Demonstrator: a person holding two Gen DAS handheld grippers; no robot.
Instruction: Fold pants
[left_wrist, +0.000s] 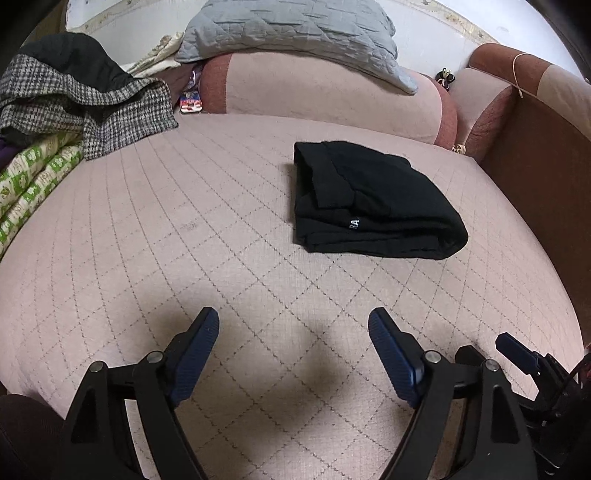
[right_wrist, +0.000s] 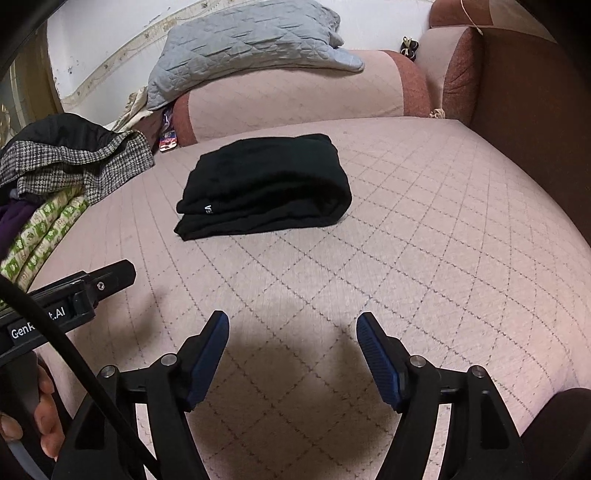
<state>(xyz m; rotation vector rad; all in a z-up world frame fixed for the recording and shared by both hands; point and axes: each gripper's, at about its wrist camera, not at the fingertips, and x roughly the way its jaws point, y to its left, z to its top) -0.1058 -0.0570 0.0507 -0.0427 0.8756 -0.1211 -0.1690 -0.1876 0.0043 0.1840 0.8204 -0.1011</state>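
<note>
Folding looks finished: black pants (left_wrist: 373, 203) lie folded toward the bed's (left_wrist: 184, 258) head, left gripper (left_wrist: 293, 332) and right gripper (right_wrist: 291, 332) wide open, empty.

A pink quilted sofa seat (left_wrist: 184, 229) with a dark diamond stitch pattern is carrying everything here. Black folded pants (left_wrist: 369, 203) are lying flat on it toward the back, well apart from the other items. A houndstooth coat (left_wrist: 92, 107) is sprawling over its far left corner, overlapping a green-and-cream patterned blanket (left_wrist: 33, 181) lying along the left edge. A pink bolster cushion (left_wrist: 325, 99) is sitting across the seat's rear edge, just behind the pants.
</note>
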